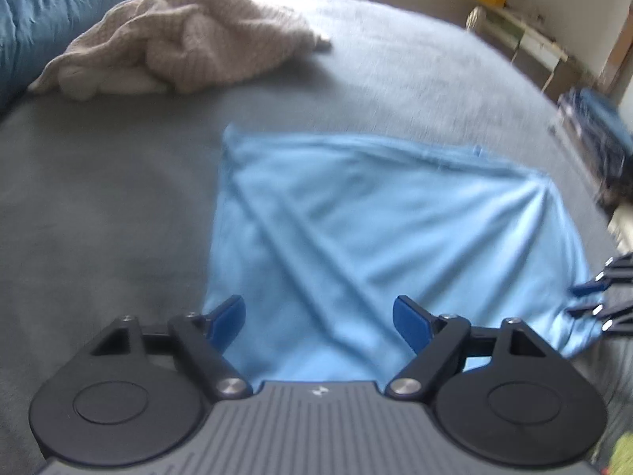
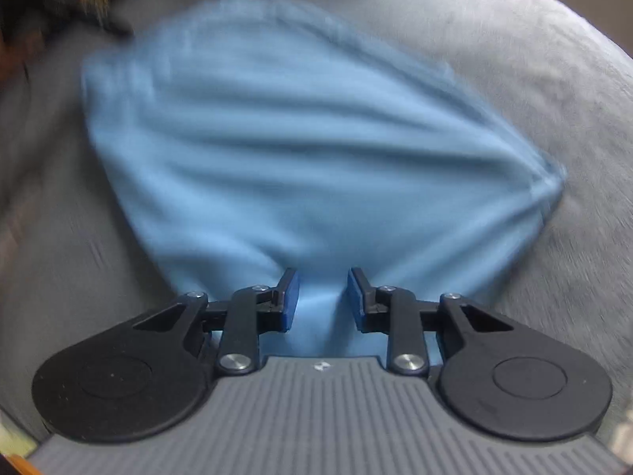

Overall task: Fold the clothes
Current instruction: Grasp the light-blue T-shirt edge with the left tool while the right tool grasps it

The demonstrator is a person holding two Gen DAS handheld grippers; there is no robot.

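Fabric fills the space just ahead of both tools: a light blue garment [image 1: 368,229] lies spread on a grey bed [image 1: 99,206], creased in long ridges that run toward one bunched corner.

The left tool [image 1: 318,318] hangs over the near edge of the garment with its jaws spread wide. The cloth lies below and between the blue pads [image 1: 227,318], which do not press on it. To the right of this tool, at the garment's near right corner, the blue-tipped fingers of the right tool [image 1: 597,299] reach in from the edge of the view.

From its own camera, the right tool [image 2: 322,301] has its jaws partly parted over the same garment [image 2: 300,150]. A raised fold of blue cloth stands in the gap; the pads [image 2: 289,304] sit on either side of it, but blur hides whether they pinch it or stand clear.

Farther ahead of the left tool, well apart from the blue cloth, a crumpled beige knit garment [image 1: 186,39] is heaped on the bed, with a teal pillow [image 1: 51,19] just to its left. Off to the far right stands a pale bench [image 1: 526,39] with a yellow item on it.
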